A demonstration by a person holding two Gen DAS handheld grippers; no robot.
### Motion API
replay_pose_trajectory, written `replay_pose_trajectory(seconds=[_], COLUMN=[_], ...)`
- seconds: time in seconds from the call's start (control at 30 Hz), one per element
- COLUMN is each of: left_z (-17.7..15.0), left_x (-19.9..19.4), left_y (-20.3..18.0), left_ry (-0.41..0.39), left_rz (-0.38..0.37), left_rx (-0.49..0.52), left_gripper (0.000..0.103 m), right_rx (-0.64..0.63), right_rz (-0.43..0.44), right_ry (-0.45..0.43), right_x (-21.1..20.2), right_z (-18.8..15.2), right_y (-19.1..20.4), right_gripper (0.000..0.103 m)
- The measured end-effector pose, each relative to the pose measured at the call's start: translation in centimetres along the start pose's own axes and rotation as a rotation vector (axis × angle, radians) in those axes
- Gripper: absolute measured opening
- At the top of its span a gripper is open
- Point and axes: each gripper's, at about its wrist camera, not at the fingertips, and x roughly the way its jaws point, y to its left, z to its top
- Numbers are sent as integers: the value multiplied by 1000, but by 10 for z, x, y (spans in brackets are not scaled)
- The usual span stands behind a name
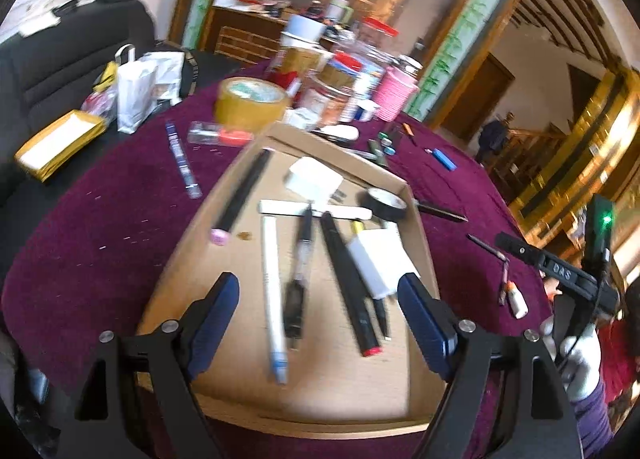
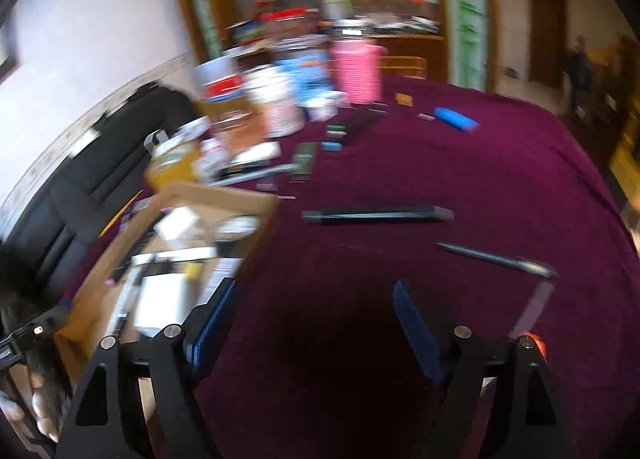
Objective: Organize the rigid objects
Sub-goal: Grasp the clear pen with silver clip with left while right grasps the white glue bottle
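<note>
A cardboard tray (image 1: 420, 243) is seen on the cloth-covered table (image 1: 100, 243), near and central in the left wrist view. Pens and markers (image 1: 304, 259) are laid lengthwise inside it, with a tape ring (image 1: 386, 205) tucked in its far right corner and a flat block (image 1: 316, 181) at its far end. Beyond the tray a wide tape roll (image 1: 250, 103) is stood, and behind that, cluttered jars and boxes (image 1: 340, 79). Left of the tray a pen (image 1: 184, 165) is laid on the cloth. To the right, loose pens (image 2: 496, 259) and a long bar (image 2: 378, 215) are spread over the cloth, well apart from the tray.
</note>
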Motion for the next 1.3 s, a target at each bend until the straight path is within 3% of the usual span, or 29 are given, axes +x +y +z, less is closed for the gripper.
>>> replay_pose_trajectory(seconds=[0.17, 0.33, 0.47, 0.63, 0.73, 0.8, 0.87, 0.97, 1.13, 1.3], left_z=[-5, -12, -23, -30, -31, -31, -31, -31, -38, -49], left_x=[10, 28, 42, 57, 68, 75, 84, 98, 130, 180], left_y=[-48, -96, -133, -166, -186, -198, -211, -231, -277, -319], left_ry=[43, 109, 160, 203, 207, 212, 226, 238, 218, 251], left_rz=[-52, -108, -131, -144, -131, -116, -118, -122, -125, -107], left_rx=[129, 204, 266, 330, 370, 401, 429, 468, 577, 687], left_gripper=[81, 81, 81, 81, 81, 81, 81, 81, 81, 80], right_rx=[176, 277, 261, 174, 148, 130, 120, 145, 234, 370], right_rz=[-70, -98, -119, -127, -137, -151, -139, -111, -149, -24], right_ry=[-12, 0, 69, 87, 95, 113, 122, 121, 75, -19], right_x=[-19, -20, -11, -16, -12, -6, -3, -8, -24, -40], right_z=[-12, -24, -37, -49, -52, -54, -58, -60, -66, -74], right_y=[-89, -146, -157, -145, -139, -136, -134, -142, -177, -207], right_gripper=[83, 83, 82, 82, 64, 35, 29, 29, 29, 30])
